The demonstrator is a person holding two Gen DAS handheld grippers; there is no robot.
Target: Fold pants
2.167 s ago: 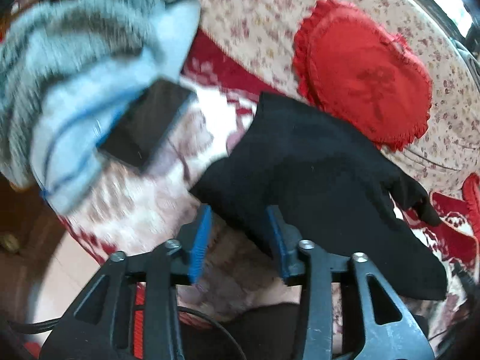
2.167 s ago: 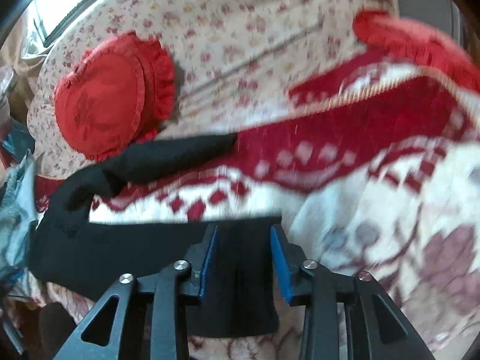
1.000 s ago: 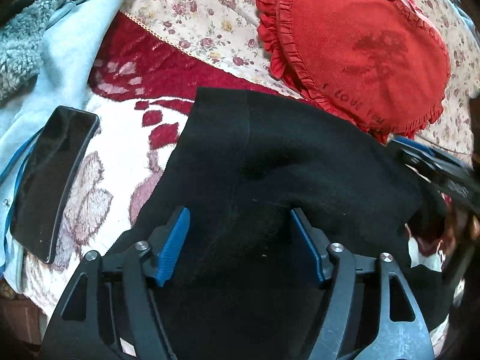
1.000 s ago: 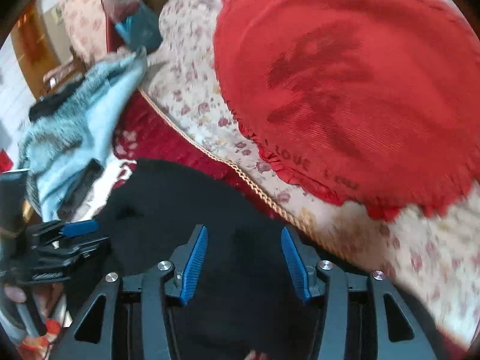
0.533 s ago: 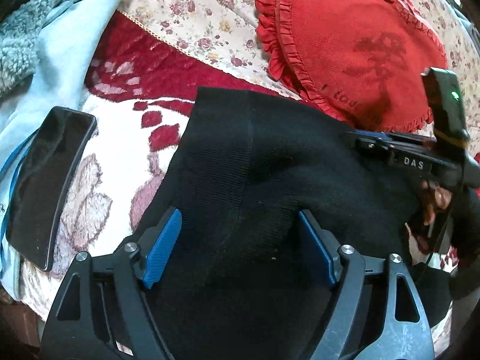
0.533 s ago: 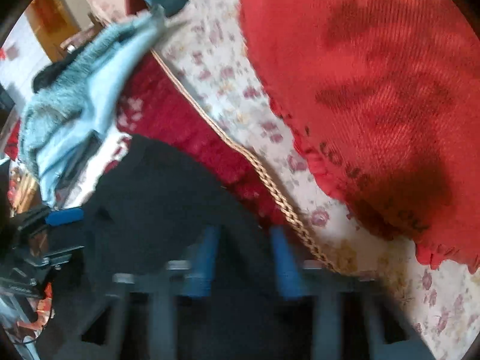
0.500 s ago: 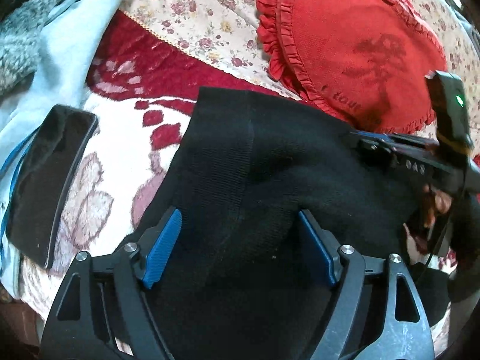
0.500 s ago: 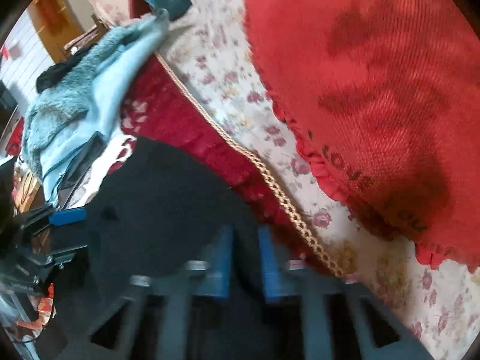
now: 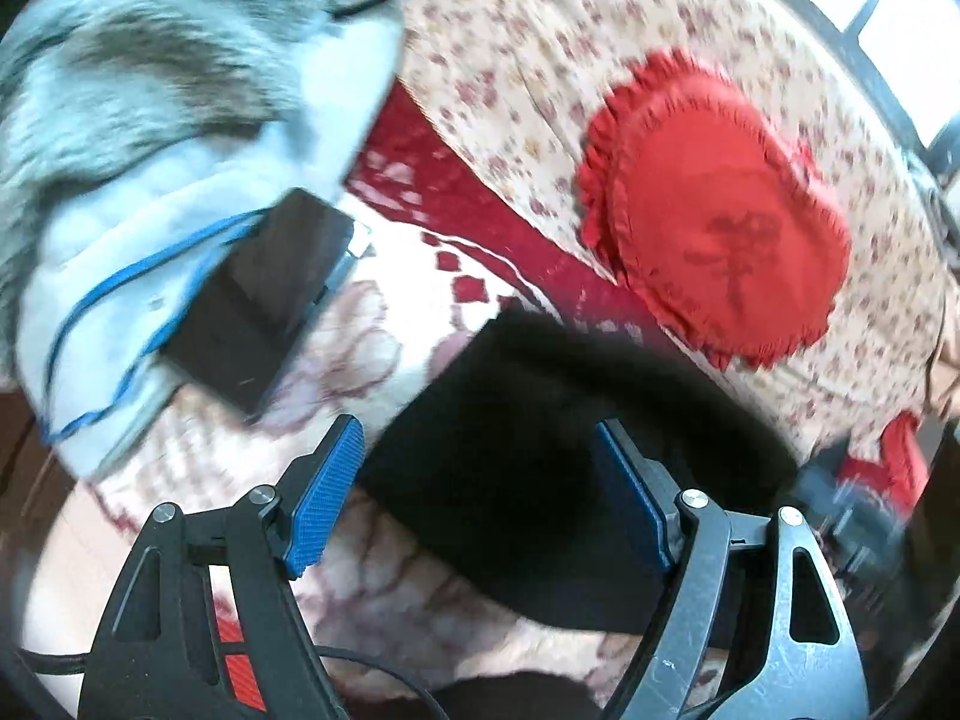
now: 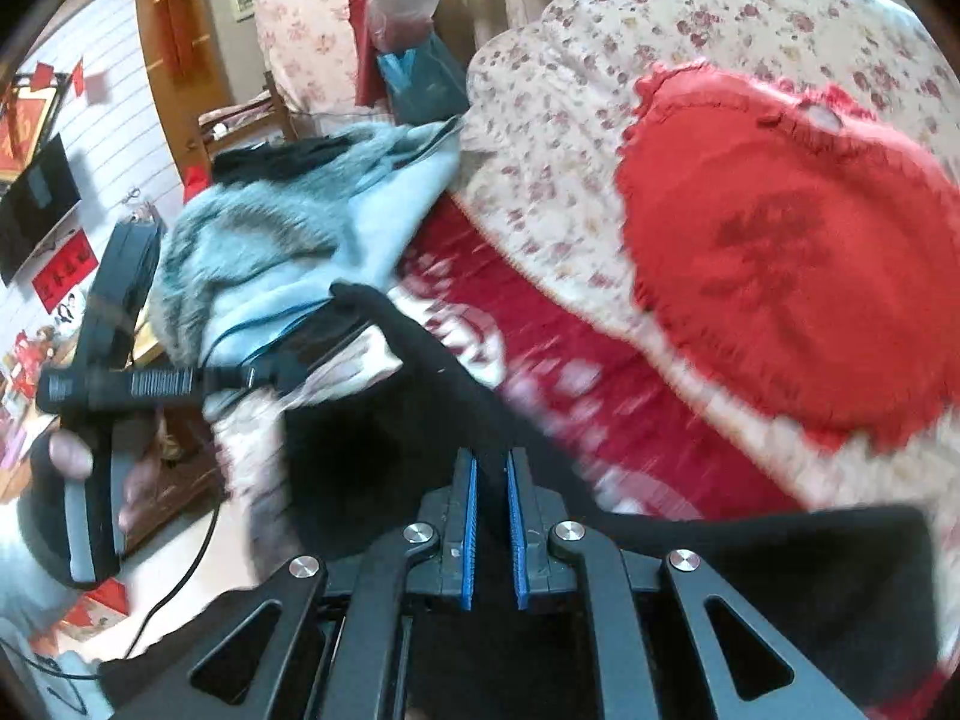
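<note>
The black pants (image 9: 540, 438) lie folded on the red and white patterned blanket (image 9: 372, 360). My left gripper (image 9: 480, 480) is open and empty, raised above the pants' near left edge. My right gripper (image 10: 491, 510) is shut on a fold of the black pants (image 10: 384, 432), lifting the cloth. The left gripper (image 10: 180, 384) also shows at the left of the right wrist view, apart from the cloth.
A red heart-shaped cushion (image 9: 720, 228) leans on the floral sofa back (image 9: 540, 60). A black phone (image 9: 258, 306) lies on a pale blue fleece garment (image 9: 150, 138) to the left. The sofa's front edge and floor are at the lower left.
My left gripper has pulled back and up from the pants, still open. My right gripper has shut on the black cloth and drawn back from the cushion.
</note>
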